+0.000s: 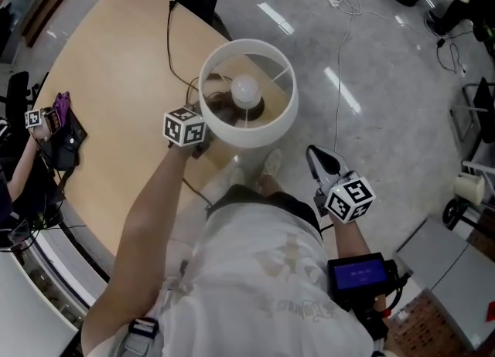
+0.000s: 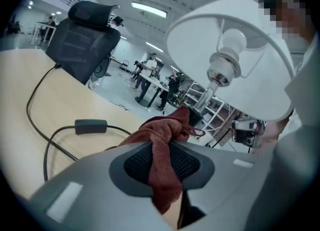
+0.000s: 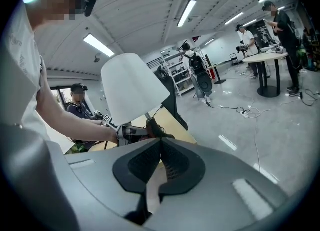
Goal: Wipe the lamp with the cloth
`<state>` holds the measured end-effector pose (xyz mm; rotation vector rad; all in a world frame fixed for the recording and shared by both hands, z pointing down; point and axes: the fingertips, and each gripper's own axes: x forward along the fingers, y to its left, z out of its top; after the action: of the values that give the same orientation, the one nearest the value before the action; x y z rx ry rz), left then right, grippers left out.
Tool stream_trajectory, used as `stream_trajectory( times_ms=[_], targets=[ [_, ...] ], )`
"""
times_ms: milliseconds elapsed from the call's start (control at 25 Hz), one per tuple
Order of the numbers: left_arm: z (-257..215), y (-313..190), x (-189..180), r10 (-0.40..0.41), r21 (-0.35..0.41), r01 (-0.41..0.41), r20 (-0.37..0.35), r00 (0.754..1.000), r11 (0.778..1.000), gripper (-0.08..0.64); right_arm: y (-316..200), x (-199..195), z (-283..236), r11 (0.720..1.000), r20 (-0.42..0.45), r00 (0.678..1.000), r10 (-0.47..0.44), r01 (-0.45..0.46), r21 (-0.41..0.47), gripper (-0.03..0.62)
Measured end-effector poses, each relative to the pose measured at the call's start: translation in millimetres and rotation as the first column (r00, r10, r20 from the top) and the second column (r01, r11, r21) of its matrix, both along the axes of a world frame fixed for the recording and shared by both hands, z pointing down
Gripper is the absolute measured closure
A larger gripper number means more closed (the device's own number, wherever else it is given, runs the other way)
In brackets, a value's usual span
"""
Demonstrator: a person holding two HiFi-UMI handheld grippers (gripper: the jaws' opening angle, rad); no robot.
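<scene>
The lamp stands at the near right edge of the bench, with its white shade open towards you. Your left tongs grasp the red cloth just left of the shade. Your right tongs are clenched on nothing, out over the floor to the lamp's right.

Left claw: jaws clamped on a red cloth, which bunches above the pads and hangs below them; the claw points forward and somewhat downward. Left forearm: bare, stretched well out ahead of the body, with its marker cube uppermost. Right claw: jaws pressed together with nothing between them, carried at the person's right side beside the torso, tips forward and angled down.
</scene>
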<state>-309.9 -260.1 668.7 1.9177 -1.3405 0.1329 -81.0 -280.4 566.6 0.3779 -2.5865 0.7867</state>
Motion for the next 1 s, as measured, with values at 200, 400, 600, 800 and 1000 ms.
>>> stream_trajectory(
  times_ms=[200, 400, 600, 800, 1000],
  targets=[
    [-10, -24, -30, -0.096, 0.009, 0.097, -0.057, 0.994, 0.995, 0.463, -21, 1, 7, 0.999, -0.009, 1.000, -0.024, 0.024, -0.028, 0.578],
    [-10, -6, -34, -0.209, -0.010, 0.209, -0.100, 0.973, 0.978, 0.463, -21, -2, 9, 0.999, 0.001, 1.000, -0.030, 0.030, -0.032, 0.578],
    [-12, 43, 22, -0.279, 0.000, 0.281, -0.114, 0.953, 0.960, 0.465, -21, -7, 7, 0.998, 0.015, 0.999, -0.049, 0.049, -0.035, 0.578],
    [-12, 46, 72, -0.334, 0.007, 0.340, -0.174, 0.926, 0.940, 0.465, -9, -17, 5, 0.994, 0.009, 0.994, -0.107, 0.107, -0.037, 0.578],
    [-11, 26, 69, -0.376, 0.038, 0.396, -0.245, 0.893, 0.917, 0.469, -1, -33, -2, 0.987, 0.005, 0.987, -0.159, 0.159, -0.025, 0.578]
  ],
)
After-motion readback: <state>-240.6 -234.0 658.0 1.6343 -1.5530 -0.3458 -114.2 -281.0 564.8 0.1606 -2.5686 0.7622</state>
